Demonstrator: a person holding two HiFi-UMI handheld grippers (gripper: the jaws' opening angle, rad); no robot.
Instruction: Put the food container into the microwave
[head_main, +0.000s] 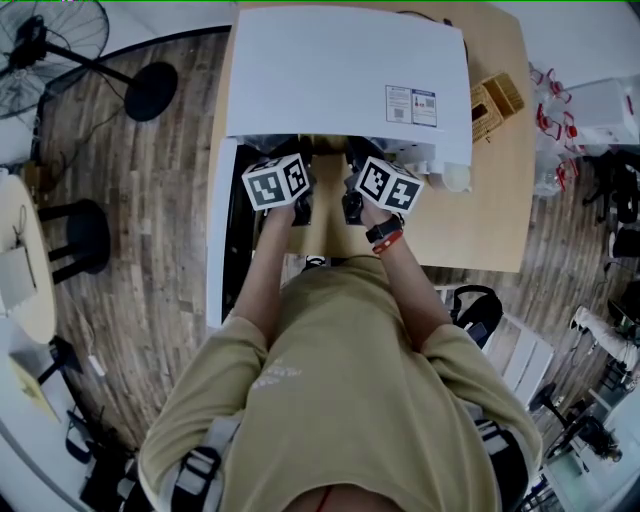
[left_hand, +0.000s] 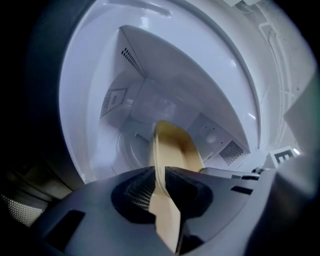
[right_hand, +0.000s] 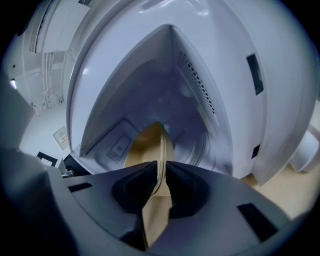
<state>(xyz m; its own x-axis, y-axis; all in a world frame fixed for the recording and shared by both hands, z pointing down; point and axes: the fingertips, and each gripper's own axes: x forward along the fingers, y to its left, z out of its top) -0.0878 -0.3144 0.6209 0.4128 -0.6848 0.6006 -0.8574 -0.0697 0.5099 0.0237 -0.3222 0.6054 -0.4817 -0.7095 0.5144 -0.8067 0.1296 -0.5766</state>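
The food container (head_main: 327, 203) is a shallow beige tray, held level between both grippers at the mouth of the white microwave (head_main: 340, 70). My left gripper (head_main: 299, 212) is shut on its left rim and my right gripper (head_main: 352, 208) on its right rim. In the left gripper view the jaws (left_hand: 160, 181) pinch the thin rim, and the container (left_hand: 176, 145) reaches into the lit cavity (left_hand: 150, 95) above the glass turntable (left_hand: 127, 147). The right gripper view shows the same: the gripper (right_hand: 161, 181) clamps the rim and the container (right_hand: 147, 142) points into the cavity (right_hand: 150, 90).
The microwave stands on a wooden table (head_main: 490, 220) with its door (head_main: 215, 235) swung open to the left. A cardboard box (head_main: 497, 100) lies at the table's right edge. A floor fan (head_main: 50, 40) and a black stool (head_main: 85, 235) stand to the left.
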